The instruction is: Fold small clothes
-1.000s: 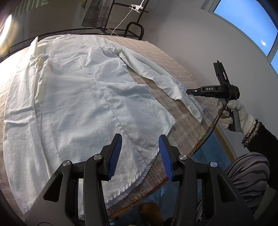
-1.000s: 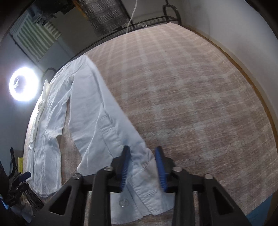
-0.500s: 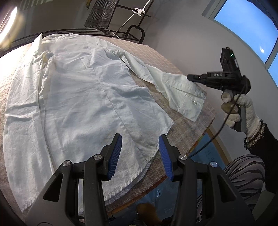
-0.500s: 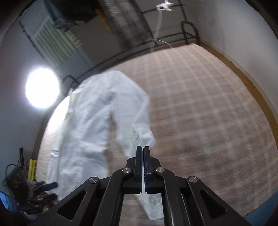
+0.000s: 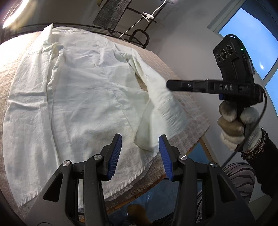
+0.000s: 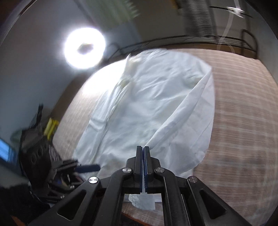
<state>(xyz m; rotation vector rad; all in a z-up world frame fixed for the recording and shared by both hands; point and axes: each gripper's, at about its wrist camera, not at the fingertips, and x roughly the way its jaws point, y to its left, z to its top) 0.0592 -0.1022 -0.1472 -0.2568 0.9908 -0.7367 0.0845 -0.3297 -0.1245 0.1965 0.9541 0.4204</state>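
Note:
A white long-sleeved shirt (image 5: 83, 97) lies spread on the table's brown checked cloth (image 5: 191, 104). My right gripper (image 6: 143, 149) is shut on the shirt's right sleeve (image 6: 187, 125), near the cuff, and holds it lifted over the shirt body. In the left wrist view the right gripper (image 5: 169, 84) shows with the sleeve (image 5: 165, 111) hanging from its tip. My left gripper (image 5: 139, 140) is open and empty, above the shirt's hem near the table's front edge.
A bright ring lamp (image 6: 84, 48) stands beyond the table's far left. A black metal rack (image 5: 125, 15) with a white cable stands behind the table. The table's front edge (image 5: 196, 144) runs just under my left gripper. A wall and a window (image 5: 257, 43) are at the right.
My right gripper shut on the sleeve near the cuff, lifted it off the table and carried it left over the shirt body. My left gripper stayed open in about the same place.

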